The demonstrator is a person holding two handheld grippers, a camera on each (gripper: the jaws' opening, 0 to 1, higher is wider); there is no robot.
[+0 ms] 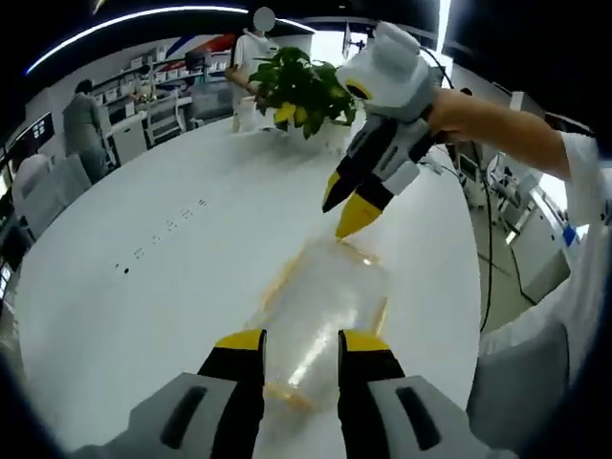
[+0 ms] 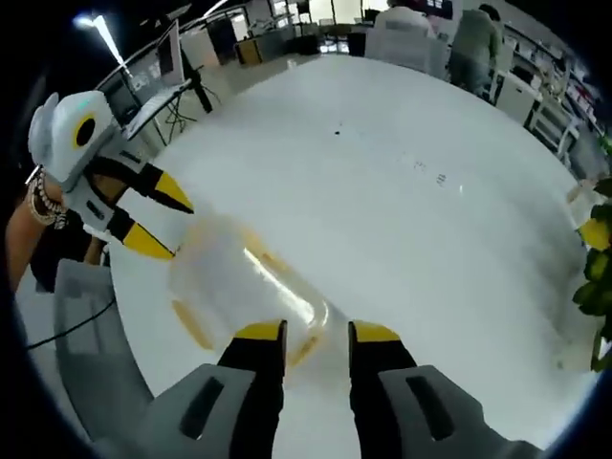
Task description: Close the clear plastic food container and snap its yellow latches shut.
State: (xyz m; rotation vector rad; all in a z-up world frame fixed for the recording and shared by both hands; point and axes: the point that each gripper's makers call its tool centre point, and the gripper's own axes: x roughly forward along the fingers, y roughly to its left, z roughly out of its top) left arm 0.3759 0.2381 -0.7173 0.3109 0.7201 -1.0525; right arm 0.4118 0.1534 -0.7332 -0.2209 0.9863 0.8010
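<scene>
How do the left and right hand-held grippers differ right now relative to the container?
The left hand-held gripper sits at one end of the clear container; the right hand-held gripper sits at the opposite end. In each view, the gripper's own jaws stand parted at the near end of the container, while the other gripper's jaws angle down toward the far end. Both have yellow-tipped black jaws, open, gripping nothing.

Left gripper [image 1: 299,337] and right gripper [image 2: 316,330]: grey moulded bodies with slotted recesses, black jaws capped in yellow. Seen from across the table, each has a white rounded housing bearing a yellow-ringed disc. White sleeve [image 1: 581,182]; beaded bracelet [image 2: 38,203].
</scene>
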